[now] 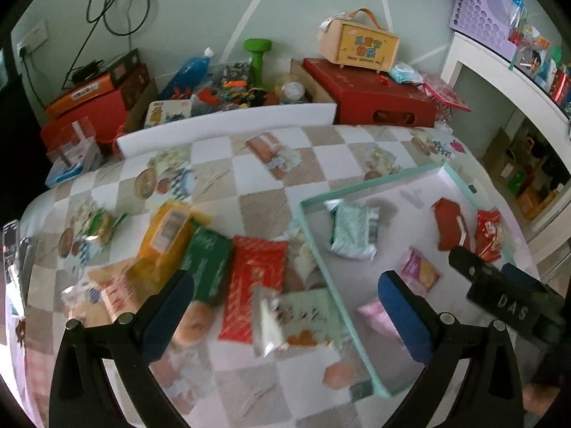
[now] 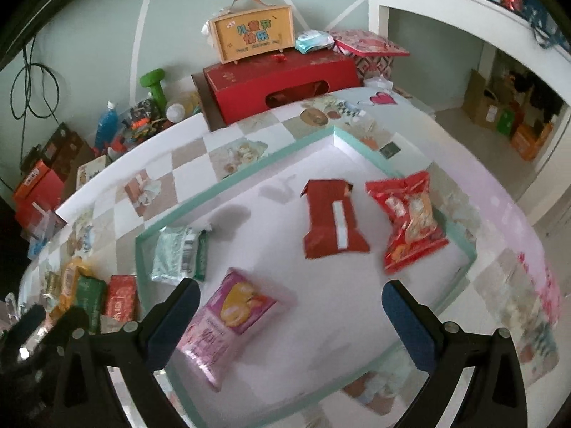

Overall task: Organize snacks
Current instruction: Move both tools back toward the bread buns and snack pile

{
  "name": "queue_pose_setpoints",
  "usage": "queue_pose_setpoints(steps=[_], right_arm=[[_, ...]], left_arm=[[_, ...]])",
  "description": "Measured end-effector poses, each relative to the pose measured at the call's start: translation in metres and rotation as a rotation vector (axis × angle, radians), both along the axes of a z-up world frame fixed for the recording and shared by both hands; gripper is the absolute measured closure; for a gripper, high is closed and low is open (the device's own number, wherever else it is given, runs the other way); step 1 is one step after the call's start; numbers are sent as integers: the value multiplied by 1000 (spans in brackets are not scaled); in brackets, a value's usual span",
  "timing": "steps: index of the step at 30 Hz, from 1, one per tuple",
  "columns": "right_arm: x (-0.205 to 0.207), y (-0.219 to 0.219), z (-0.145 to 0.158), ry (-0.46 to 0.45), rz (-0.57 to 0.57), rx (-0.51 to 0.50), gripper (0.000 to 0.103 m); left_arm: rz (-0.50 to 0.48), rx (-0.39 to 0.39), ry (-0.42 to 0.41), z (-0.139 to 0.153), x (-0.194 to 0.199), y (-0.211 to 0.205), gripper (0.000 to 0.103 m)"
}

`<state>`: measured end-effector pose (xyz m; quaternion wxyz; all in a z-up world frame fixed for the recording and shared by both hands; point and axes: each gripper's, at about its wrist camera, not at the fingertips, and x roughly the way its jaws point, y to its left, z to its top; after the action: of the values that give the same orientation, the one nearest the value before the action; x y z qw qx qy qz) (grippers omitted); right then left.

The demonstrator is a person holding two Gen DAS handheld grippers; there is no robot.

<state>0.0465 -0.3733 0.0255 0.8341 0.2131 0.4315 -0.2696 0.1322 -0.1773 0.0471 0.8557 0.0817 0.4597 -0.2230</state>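
A shallow teal-rimmed tray lies on the checkered table; it also shows in the left wrist view. In it lie a pink packet, a pale green packet, a dark red packet and a red printed bag. Left of the tray lie a red packet, a green packet, a yellow packet and a pale green packet. My left gripper is open above the loose packets. My right gripper is open and empty over the tray, near the pink packet.
A red gift box with a small orange case on it stands at the table's far edge. Boxes, a blue bottle and a green dumbbell crowd the back. White shelving stands at the right.
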Motion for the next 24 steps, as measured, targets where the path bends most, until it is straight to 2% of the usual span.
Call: queue_pose_setpoints(steps=[11,17,24], right_arm=[[8,41,-15,-15,7,78,0],[20,68,-17,-25,57,74,0],[40,102,-13,-47,143,43,0]], left_arm=[[150,40,68,-23,-3,83,1],[235,27,111,-36,5,127,1],[346,6,122,-39,17,167,1]])
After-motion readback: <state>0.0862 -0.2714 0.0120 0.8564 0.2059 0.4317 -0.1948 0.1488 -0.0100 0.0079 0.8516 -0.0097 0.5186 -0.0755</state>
